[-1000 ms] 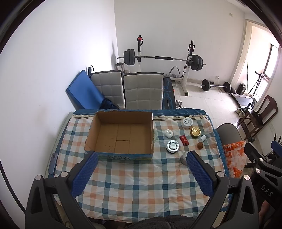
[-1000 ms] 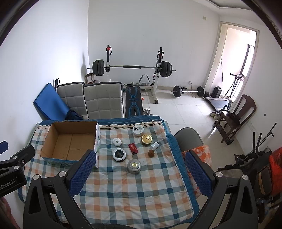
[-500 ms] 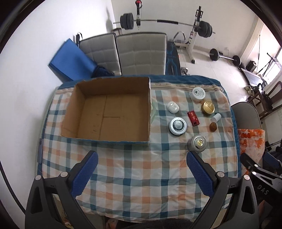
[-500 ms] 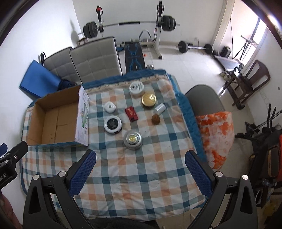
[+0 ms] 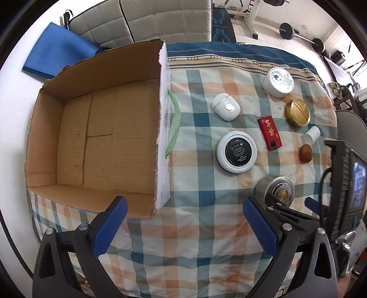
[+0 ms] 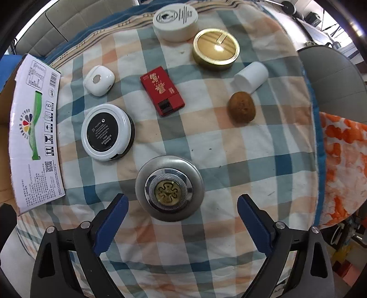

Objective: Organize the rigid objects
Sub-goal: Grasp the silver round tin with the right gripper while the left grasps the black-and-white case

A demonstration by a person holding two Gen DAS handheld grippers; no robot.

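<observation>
1. Tongs first: the left tongs point(image 5: 184, 225) hang over the near edge of the surface point(image 5: 195, 240), jaws wide apart with nothing between them, one blue pad just in front of the near wall of the cardboard box point(image 5: 96, 137).
2. The right tongs point(image 6: 182, 220) point down over the checked cloth, jaws also wide apart, though they've just been closing a little. Nothing is gripped; the silver round tin point(image 6: 169, 188) with the gold emblem sits just ahead of the gap between the pads, not touched by either.
3. The box is open-topped and empty, sitting on the left side of the surface, printed white side facing the loose items.
4. All the items lie on the cloth to the right of the box: a white round case with a black label point(image 6: 106, 131) nearest the box, a small white earbud-style case point(image 6: 99, 80) behind it, and a red flat pack point(image 6: 162, 90) in the middle.
5. Further back there's a white round tin point(image 6: 175, 21) and a gold round tin point(image 6: 215, 49) just beside each other.
6. On the right edge a small white cylinder point(image 6: 251, 76) lies on its side, with a brown walnut-like lump point(image 6: 241, 110) near it.
7. From the left wrist view, the right tongs' black frame shows beside the silver tin.
</observation>
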